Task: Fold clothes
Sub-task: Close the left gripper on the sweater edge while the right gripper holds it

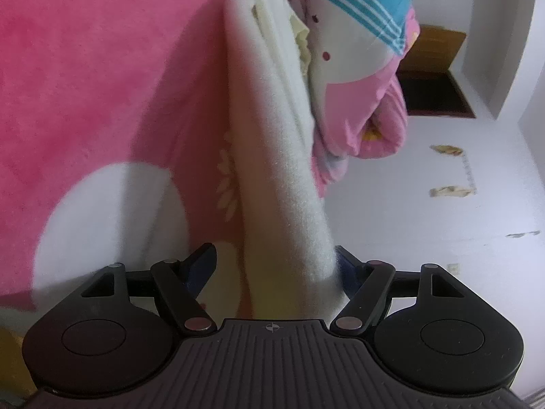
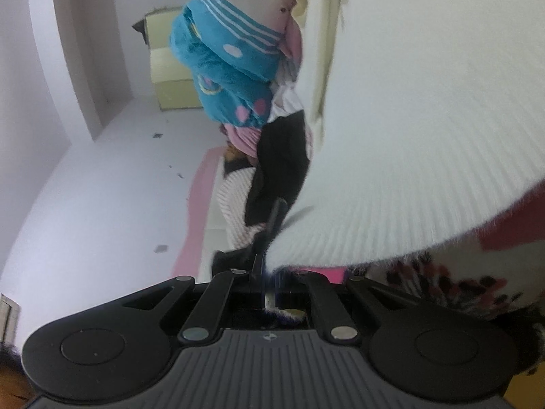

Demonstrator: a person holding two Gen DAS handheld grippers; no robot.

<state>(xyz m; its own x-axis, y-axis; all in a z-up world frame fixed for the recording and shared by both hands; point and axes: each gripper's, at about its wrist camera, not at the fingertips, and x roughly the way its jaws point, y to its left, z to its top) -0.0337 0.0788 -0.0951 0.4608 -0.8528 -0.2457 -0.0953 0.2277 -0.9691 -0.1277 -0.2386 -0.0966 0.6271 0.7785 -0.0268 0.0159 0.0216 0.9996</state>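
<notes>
The left gripper (image 1: pixel 276 266) has its jaws spread, a white fleece garment (image 1: pixel 272 156) between them, its near end hidden. The right gripper (image 2: pixel 269 293) pinches that garment's edge, jaws pressed together and mostly covered.

White walls (image 1: pixel 425 204) close in the room, scuffed with small dark marks and bits of peeling tape (image 1: pixel 451 191). A white recessed frame (image 2: pixel 68 68) juts out beside a pale yellow cabinet (image 2: pixel 170 78) (its top corner looks chipped). A wooden door (image 1: pixel 439 78) stands at the far end. The light is soft and even.
</notes>
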